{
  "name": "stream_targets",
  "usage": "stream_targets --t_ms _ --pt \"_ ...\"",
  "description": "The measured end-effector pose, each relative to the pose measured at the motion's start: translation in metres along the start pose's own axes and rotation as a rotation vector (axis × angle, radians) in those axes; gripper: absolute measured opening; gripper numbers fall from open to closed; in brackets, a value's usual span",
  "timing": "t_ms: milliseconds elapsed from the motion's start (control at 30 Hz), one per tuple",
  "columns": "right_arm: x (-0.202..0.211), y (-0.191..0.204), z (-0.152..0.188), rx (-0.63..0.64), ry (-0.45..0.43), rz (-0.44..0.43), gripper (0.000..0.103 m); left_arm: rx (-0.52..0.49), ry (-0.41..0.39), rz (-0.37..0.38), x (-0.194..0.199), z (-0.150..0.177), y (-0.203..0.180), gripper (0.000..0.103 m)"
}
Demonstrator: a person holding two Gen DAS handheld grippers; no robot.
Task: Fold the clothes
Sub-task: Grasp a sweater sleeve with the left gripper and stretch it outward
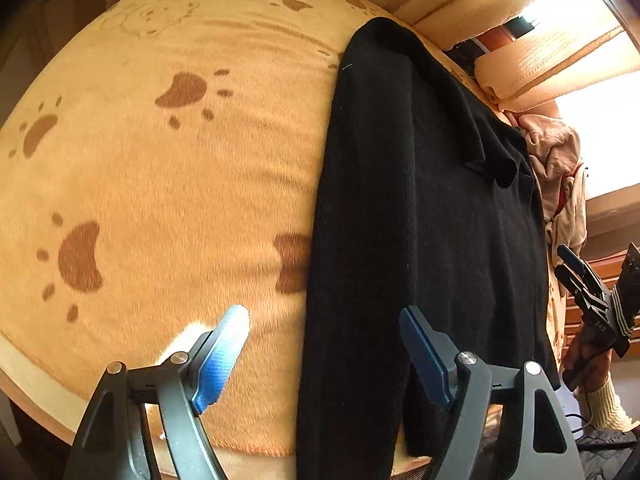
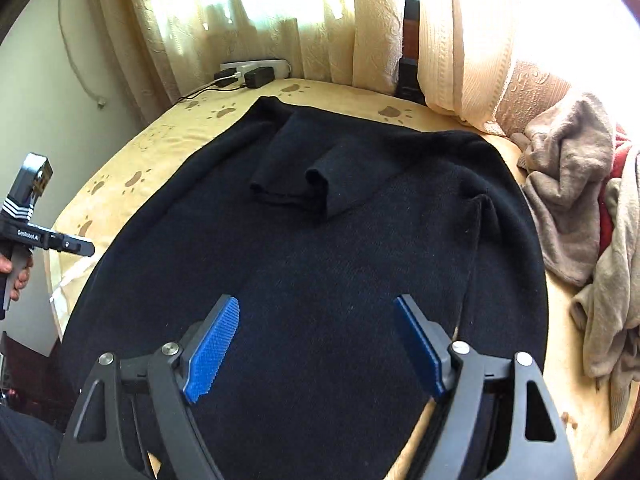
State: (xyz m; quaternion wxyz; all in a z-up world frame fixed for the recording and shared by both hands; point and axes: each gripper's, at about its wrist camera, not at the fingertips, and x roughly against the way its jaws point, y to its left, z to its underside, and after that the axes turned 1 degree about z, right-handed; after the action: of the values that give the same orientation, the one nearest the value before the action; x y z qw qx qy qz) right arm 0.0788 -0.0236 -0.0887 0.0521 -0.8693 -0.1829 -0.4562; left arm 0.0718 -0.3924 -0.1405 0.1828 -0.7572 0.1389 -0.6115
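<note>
Right wrist view: we see our right gripper [image 2: 316, 344] spread wide above the black sweater [image 2: 320, 240], which lies flat on the blanket [image 2: 132, 152], sleeves folded inward. Our left gripper [image 1: 324, 352] is spread too, empty. Beyond, crumpled clothes [image 2: 572, 200].

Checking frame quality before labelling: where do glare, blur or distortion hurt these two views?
Left wrist view: motion blur smears the paw-print blanket, window blown out, black sweater nearly textureless. Right wrist view: sharper, the curtains backlit and overexposed, fisheye bending the bed's edges.
</note>
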Motion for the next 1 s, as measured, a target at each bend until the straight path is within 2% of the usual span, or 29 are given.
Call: stream_targets --t_ms 100,133,167,200,233,433,600,733,833,900,1000 --pt "0.008 0.000 0.007 -0.002 -0.005 -0.009 0.082 -0.009 -0.010 -0.002 -0.004 0.018 -0.002 0.074" --pt "0.010 0.000 0.009 -0.005 -0.005 -0.013 0.082 -0.021 -0.007 -0.019 -0.008 0.022 -0.004 0.061" --pt "0.012 -0.001 0.011 -0.007 -0.005 -0.016 0.082 -0.030 -0.004 -0.041 -0.010 0.024 -0.006 0.042" --pt "0.015 -0.001 0.012 -0.010 -0.008 -0.015 0.082 -0.031 -0.006 -0.056 -0.010 0.026 -0.006 0.031" --pt "0.018 -0.001 0.014 -0.011 -0.015 -0.008 0.082 -0.032 -0.007 -0.071 -0.010 0.027 -0.006 0.004" --pt "0.029 -0.002 0.020 -0.002 -0.041 0.024 0.082 -0.044 -0.044 -0.104 0.003 0.031 -0.012 0.004" --pt "0.034 -0.009 0.023 -0.010 -0.051 0.048 0.082 -0.038 -0.181 -0.136 0.059 0.017 -0.018 0.004" --pt "0.029 -0.024 0.019 -0.068 -0.040 0.049 0.082 0.008 -0.313 -0.243 0.113 -0.026 0.005 0.004" --pt "0.021 -0.031 0.014 -0.095 -0.025 0.054 0.082 0.056 -0.379 -0.316 0.141 -0.065 0.033 0.004" --pt "0.014 -0.032 0.009 -0.100 -0.017 0.058 0.082 0.082 -0.402 -0.355 0.154 -0.085 0.056 0.004" --pt "0.000 -0.032 0.001 -0.103 0.004 0.059 0.082 0.106 -0.400 -0.379 0.148 -0.122 0.072 0.004"
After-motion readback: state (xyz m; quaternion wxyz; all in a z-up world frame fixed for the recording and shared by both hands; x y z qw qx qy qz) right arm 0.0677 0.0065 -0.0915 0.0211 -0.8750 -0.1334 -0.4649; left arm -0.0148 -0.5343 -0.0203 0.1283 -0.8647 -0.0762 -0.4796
